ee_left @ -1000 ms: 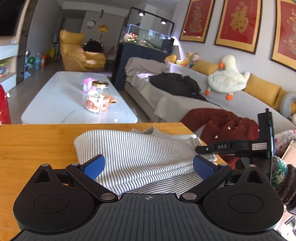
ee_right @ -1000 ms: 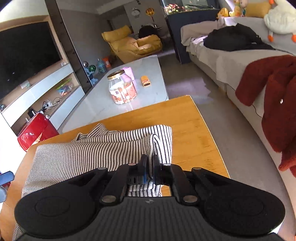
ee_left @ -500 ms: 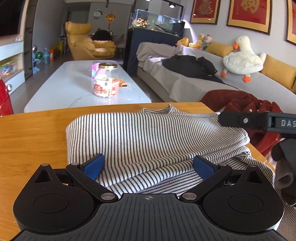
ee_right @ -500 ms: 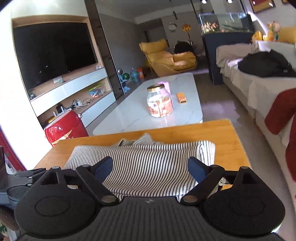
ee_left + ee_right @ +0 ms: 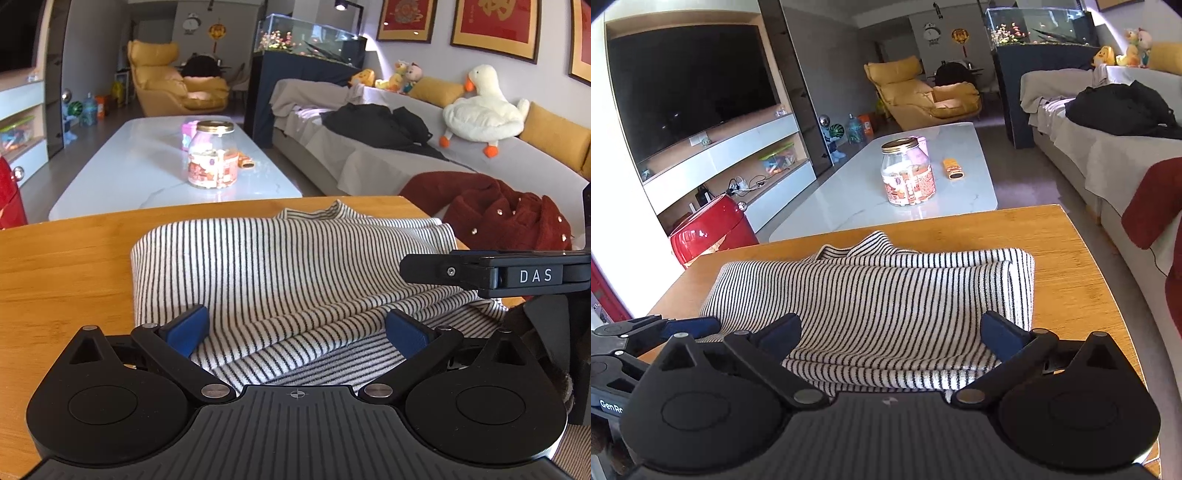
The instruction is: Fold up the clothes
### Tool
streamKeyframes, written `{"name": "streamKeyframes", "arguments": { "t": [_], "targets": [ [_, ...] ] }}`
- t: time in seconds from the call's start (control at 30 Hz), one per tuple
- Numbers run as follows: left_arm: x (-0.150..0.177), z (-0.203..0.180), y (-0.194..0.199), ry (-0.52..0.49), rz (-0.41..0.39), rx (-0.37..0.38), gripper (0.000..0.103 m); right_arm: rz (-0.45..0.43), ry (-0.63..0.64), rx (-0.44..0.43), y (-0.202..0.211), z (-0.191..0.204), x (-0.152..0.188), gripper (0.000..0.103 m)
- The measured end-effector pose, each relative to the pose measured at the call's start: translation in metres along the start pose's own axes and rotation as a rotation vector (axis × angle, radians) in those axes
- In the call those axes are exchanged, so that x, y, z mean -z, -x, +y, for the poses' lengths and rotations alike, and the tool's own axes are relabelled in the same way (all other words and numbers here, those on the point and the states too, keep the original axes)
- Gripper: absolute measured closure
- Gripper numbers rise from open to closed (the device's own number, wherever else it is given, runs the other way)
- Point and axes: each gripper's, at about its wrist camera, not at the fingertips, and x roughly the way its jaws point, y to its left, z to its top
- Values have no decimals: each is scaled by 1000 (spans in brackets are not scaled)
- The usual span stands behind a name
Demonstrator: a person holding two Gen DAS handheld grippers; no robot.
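Observation:
A black-and-white striped top point(image 5: 288, 266) lies folded in a rough rectangle on the wooden table point(image 5: 62, 266), collar at the far edge. My left gripper point(image 5: 295, 325) hovers over its near left part, blue pads wide apart and touching nothing. My right gripper point(image 5: 892, 328) is over the near right part of the top point(image 5: 886, 295). Its jaws are opening, spread wide, and cloth lies under them but is not pinched. One finger of the right gripper point(image 5: 480, 273) reaches in from the right in the left wrist view. The left gripper point(image 5: 646, 332) shows at the lower left edge of the right wrist view.
Beyond the wooden table point(image 5: 1071, 266) stands a white coffee table point(image 5: 129, 166) with a glass jar point(image 5: 212, 155). A red coat point(image 5: 495, 210) hangs off the grey sofa on the right. A red appliance point(image 5: 709, 232) sits on the floor to the left.
My right gripper was shut on the folded edge of the striped top; it has let go, opened wide and drawn back. The top has settled flat. The left gripper stayed open.

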Motion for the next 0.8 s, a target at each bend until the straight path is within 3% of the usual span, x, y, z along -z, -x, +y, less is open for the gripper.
{"name": "streamKeyframes", "arguments": {
  "t": [0.2,0.37,0.63,0.73,0.8],
  "targets": [
    [5,13,15,63,-32,23,0,9,82,7,-1,22,4,0],
    [-13,14,13,90,-83,63,0,-39,19,-21,7,12,6,0],
    [-11,17,-9,105,-37,86,0,-62,-7,3,11,9,7,2],
    [-9,17,-10,104,-34,84,0,-109,-1,64,19,12,4,5],
    [-8,17,-9,107,-36,85,0,-158,-4,83,29,12,0,17]
  ]
}}
